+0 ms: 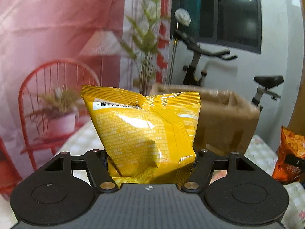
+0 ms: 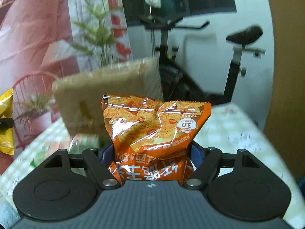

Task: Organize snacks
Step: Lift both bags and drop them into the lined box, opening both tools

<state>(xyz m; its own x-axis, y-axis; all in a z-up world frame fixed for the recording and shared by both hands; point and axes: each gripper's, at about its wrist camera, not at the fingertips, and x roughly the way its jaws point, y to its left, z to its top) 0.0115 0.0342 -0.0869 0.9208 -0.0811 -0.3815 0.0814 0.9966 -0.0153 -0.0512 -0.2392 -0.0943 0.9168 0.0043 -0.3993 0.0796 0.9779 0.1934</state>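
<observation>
Two bags up at once: your left tongs (image 1: 150, 158) clench yellow snack bag (image 1: 143, 129) low on its body, right tongs (image 2: 152, 156) clench orange chip bag (image 2: 152, 126). Both clear of patterned desk (image 2: 225, 126), cardboard box (image 1: 225, 122) ahead, likely destination.

A: The yellow bag (image 1: 144, 133) hides the fingers on both sides.
B: The brown box (image 2: 106, 99) is all blurry, and the orange bag (image 1: 289, 156) is cut off at the edge.
</observation>
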